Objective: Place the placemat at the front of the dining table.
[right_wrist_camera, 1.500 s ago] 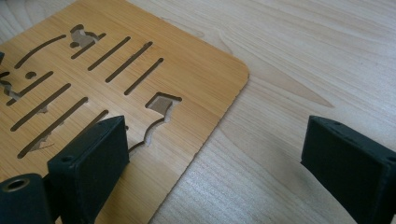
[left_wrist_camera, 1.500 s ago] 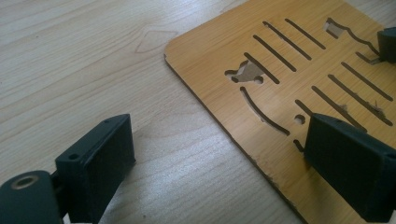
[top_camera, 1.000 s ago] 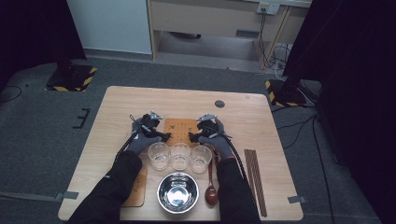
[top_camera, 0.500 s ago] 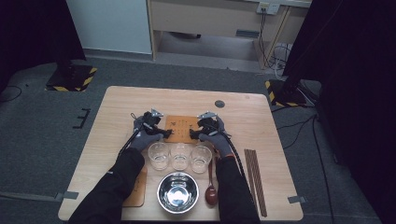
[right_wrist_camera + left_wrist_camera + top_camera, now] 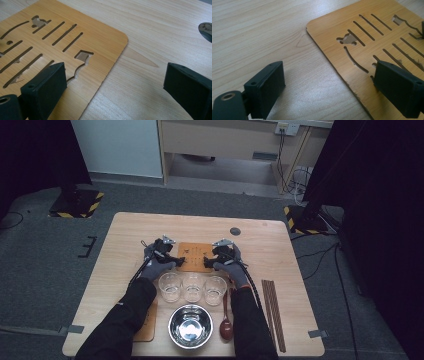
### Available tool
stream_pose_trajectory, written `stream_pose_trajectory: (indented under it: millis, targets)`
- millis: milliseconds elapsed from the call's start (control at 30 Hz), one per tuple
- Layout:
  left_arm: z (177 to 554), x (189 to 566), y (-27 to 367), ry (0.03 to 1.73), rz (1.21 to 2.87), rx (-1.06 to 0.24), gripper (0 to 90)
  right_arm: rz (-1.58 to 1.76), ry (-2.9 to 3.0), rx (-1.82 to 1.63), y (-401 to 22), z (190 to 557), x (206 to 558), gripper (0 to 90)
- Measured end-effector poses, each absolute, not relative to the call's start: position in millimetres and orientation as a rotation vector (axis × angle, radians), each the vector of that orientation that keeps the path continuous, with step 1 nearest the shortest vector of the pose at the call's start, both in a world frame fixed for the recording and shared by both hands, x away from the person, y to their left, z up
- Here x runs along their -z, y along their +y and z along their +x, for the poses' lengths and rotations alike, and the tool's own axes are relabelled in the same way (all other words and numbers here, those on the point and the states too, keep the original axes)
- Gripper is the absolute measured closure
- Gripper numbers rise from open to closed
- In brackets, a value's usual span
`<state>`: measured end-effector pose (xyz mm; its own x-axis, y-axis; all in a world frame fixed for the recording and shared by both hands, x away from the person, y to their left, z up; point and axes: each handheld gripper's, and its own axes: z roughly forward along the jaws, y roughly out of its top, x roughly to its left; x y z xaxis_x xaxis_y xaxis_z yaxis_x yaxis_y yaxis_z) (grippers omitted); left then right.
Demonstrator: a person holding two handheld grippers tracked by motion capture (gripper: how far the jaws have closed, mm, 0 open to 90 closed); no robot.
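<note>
The cut-out mat is lying flat near the middle of the desk, a little toward the far edge, its slots and small shaped holes showing the desk wood beneath. The left gripper is sitting at the mat's left edge with its jaws spread wide; in the left gripper view one jaw is resting over bare desk and the other over the mat, so the mat's edge is running between them, and the pads are not pressing on it; the jaws have just been closing slightly. The right gripper is mirroring this at the mat's right edge, jaws also spread wide; in the right gripper view one jaw is over the mat and the other over desk. Just nearer the person, three glasses are standing in a row, close behind the grippers. Nearer still, a steel bowl is sitting by the near edge, with a spoon just to its right. Chopsticks are lying toward the right edge, and a second mat is peeking out beside the left sleeve.
</note>
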<state>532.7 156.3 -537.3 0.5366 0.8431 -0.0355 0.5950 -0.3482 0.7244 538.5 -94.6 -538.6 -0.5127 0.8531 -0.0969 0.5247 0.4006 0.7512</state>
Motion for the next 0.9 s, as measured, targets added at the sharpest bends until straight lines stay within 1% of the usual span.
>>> stream_pose_trajectory:
  millis: [167, 500, 767, 900]
  targets:
    - [531, 535, 157, 1.149, 2.063, -0.444, 9.0, 1.174, 2.185, -0.924, -95, 539, 539, 5.3]
    - [526, 519, 167, 1.145, 1.984, -0.434, 9.5, 1.17, 2.171, -0.961, -94, 537, 535, 6.4]
    - [512, 504, 184, 1.136, 1.954, -0.456, 10.9, 1.175, 2.134, -1.0, -100, 533, 522, 6.0]
    - [505, 496, 190, 1.136, 1.939, -0.469, 12.0, 1.18, 2.095, -1.039, -110, 527, 508, 6.3]
